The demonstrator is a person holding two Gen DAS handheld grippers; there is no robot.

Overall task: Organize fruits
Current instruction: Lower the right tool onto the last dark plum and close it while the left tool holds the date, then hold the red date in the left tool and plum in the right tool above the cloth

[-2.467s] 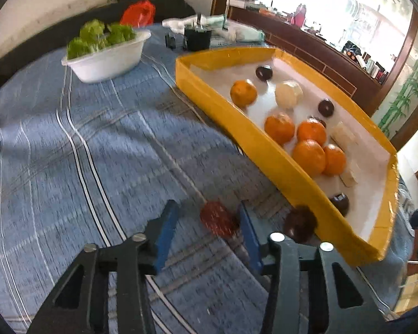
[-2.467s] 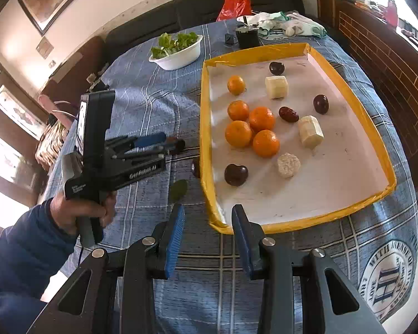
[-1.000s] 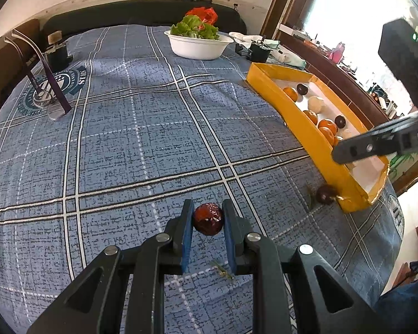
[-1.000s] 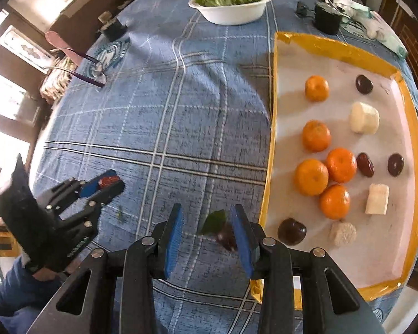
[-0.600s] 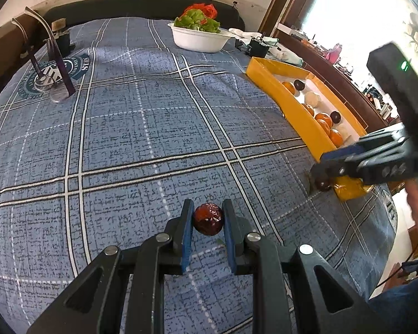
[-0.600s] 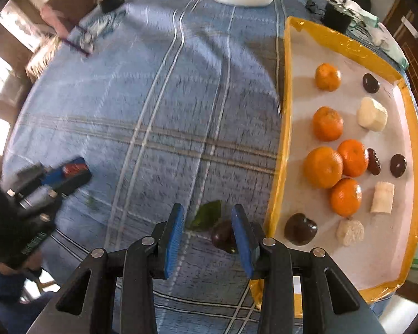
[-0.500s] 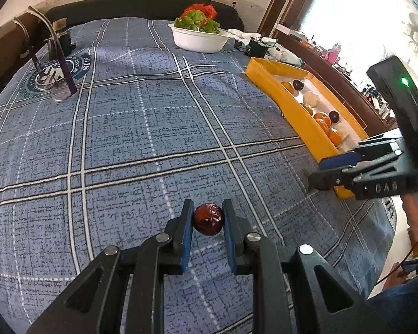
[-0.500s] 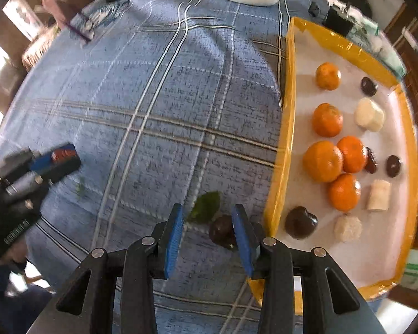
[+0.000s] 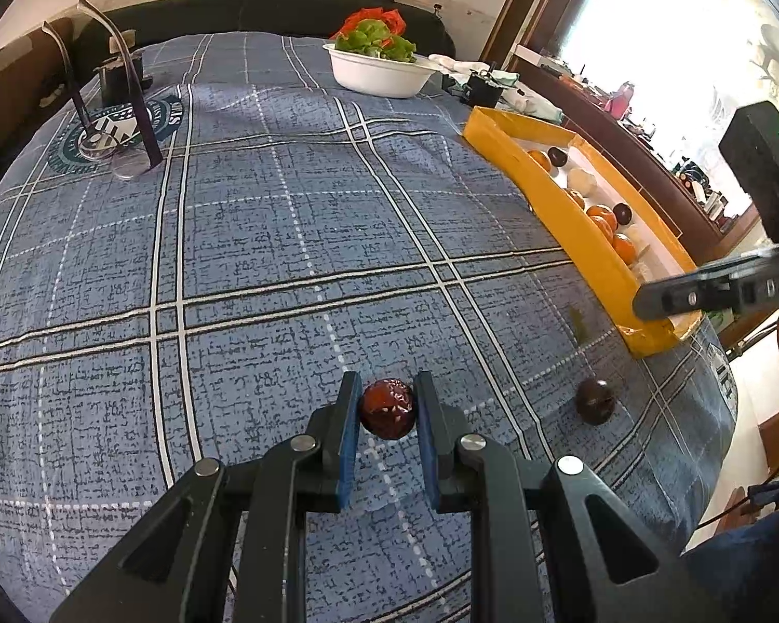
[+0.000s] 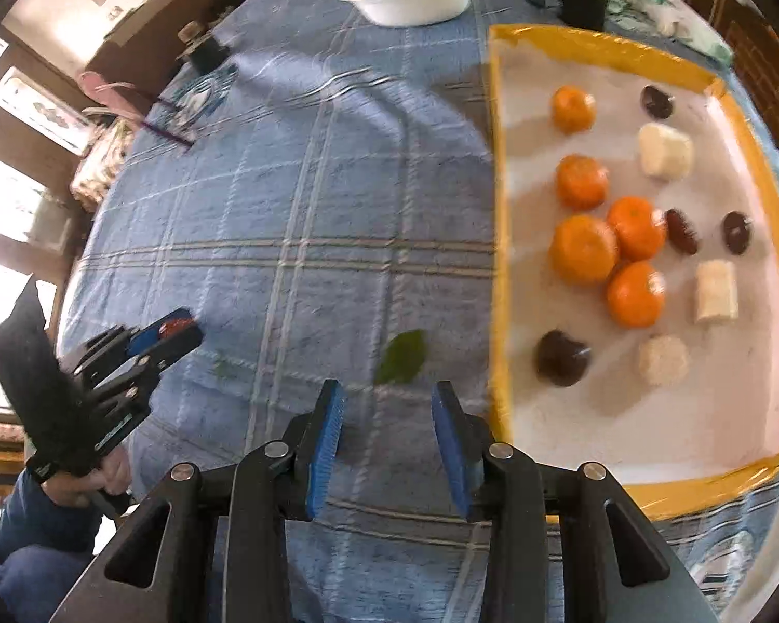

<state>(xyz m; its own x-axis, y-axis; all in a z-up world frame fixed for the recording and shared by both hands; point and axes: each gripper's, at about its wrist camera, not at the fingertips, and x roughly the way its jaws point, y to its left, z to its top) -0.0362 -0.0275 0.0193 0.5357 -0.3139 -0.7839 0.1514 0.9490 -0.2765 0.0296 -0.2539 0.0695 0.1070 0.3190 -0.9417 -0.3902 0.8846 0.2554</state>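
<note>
Far left on the blue plaid cloth [image 9: 285,239], upturned glasses [image 9: 114,119] are standing by a printed crest; their lenses are hard to make out. Your left gripper [image 9: 387,405] is clamping the reddish-brown fruit [image 9: 388,409] between its blue pads, above the cloth. In the right wrist view that fruit is showing only as a red speck. Further right, a dark round fruit [image 9: 594,401] is lying loose on the cloth, near the yellow tray [image 9: 571,228]. Your right gripper [image 10: 387,415] is closing slightly, jaws apart with nothing between them; a green leaf [image 10: 402,355] is lying just beyond. The tray's near wall is hiding part of the oranges [image 10: 581,249]; that frame is blurring. The right tray corner is cut off.
</note>
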